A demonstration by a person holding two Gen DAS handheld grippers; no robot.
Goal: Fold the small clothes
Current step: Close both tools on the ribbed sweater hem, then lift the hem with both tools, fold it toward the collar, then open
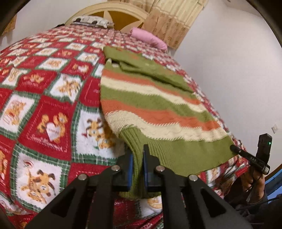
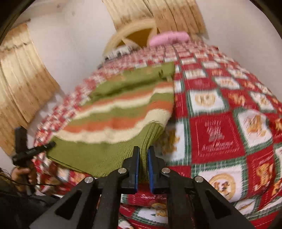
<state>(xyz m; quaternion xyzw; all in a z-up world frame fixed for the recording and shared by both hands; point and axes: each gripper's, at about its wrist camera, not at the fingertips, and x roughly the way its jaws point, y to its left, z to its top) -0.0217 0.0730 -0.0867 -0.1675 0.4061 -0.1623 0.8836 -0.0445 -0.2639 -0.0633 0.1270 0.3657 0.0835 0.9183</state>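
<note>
A small knitted sweater (image 1: pixel 149 98), striped green, orange and cream, lies flat on the bed with its green ribbed hem toward me. My left gripper (image 1: pixel 137 151) is shut on the hem's near left corner, the knit pinched between the blue pads. The right wrist view shows my right gripper (image 2: pixel 143 151) shut on the sweater (image 2: pixel 123 109) at the hem's other corner. Each gripper also shows in the other's view: the right gripper (image 1: pixel 236 148) at the hem's right end, the left gripper (image 2: pixel 51 145) at its left end. Both corners are raised slightly off the blanket.
A red, white and green patchwork blanket (image 1: pixel 44 109) covers the bed. A pink pillow (image 1: pixel 149 37) and a cream headboard (image 1: pixel 109 10) are at the far end, with beige curtains (image 1: pixel 169 19) behind. A white wall (image 1: pixel 229 61) runs close along the bed's right side. A person's hand (image 2: pixel 21 173) holds the left gripper.
</note>
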